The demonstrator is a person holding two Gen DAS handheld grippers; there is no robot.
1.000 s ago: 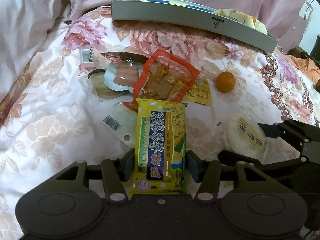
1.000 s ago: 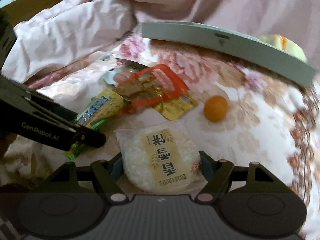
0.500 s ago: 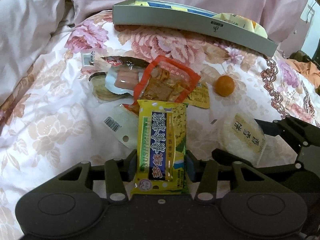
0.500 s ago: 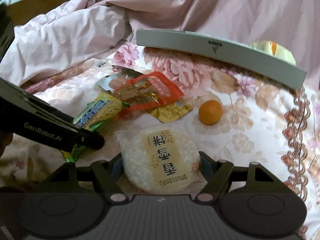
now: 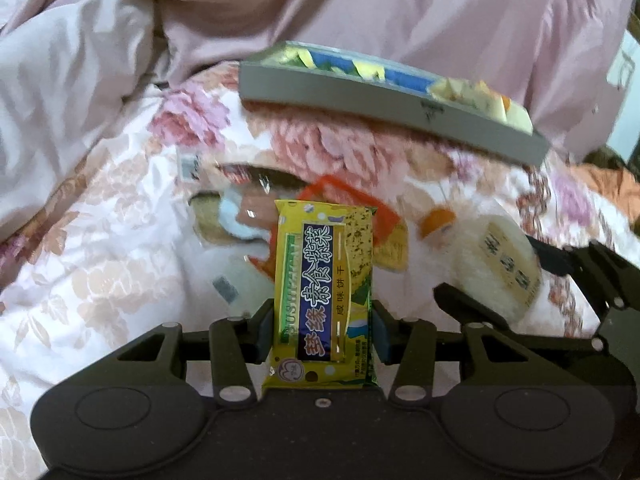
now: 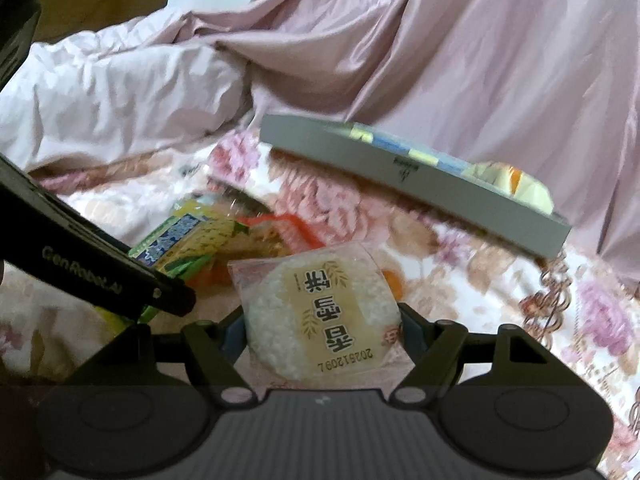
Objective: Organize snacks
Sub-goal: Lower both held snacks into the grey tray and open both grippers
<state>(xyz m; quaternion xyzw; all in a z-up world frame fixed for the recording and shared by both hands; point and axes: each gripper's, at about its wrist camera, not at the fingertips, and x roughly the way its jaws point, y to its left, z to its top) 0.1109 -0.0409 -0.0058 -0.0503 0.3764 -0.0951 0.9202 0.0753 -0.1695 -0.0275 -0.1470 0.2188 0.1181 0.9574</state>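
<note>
**Gripping one snack in each hand above the flowered bedspread**

Looking along our left gripper [image 5: 323, 330], we have its jaws drawn in narrow on the yellow cracker packet [image 5: 325, 292]. They finished closing within the last second, and the pads press both long edges of the wrapper. The packet stands lengthwise between the fingers, its blue label running toward twelve o'clock.

Our right gripper [image 6: 322, 330] has its jaws set fairly wide around the round rice cake [image 6: 320, 316], sealed in clear wrap with a beige label. The fingers touch the disc at nine and three o'clock. From the left wrist view we see that same rice cake at three o'clock, carried by the right gripper's dark fingers.

Beyond the packet, at about twelve o'clock in the left view, we see the remaining pile on the floral bedspread [image 5: 100, 280]: a red-edged pouch [image 5: 344, 192], a sausage pack [image 5: 248, 212] at eleven o'clock, and a small orange fruit [image 5: 436, 220] at one o'clock, partly hidden. These are blurred, so we cannot tell finer detail.

Farther off at twelve to one o'clock lies the long grey tray [image 5: 384, 112], already holding blue and yellow packets along with pale yellow ones at its right end. Pink bedding [image 6: 480, 60] rises behind the tray.
</note>
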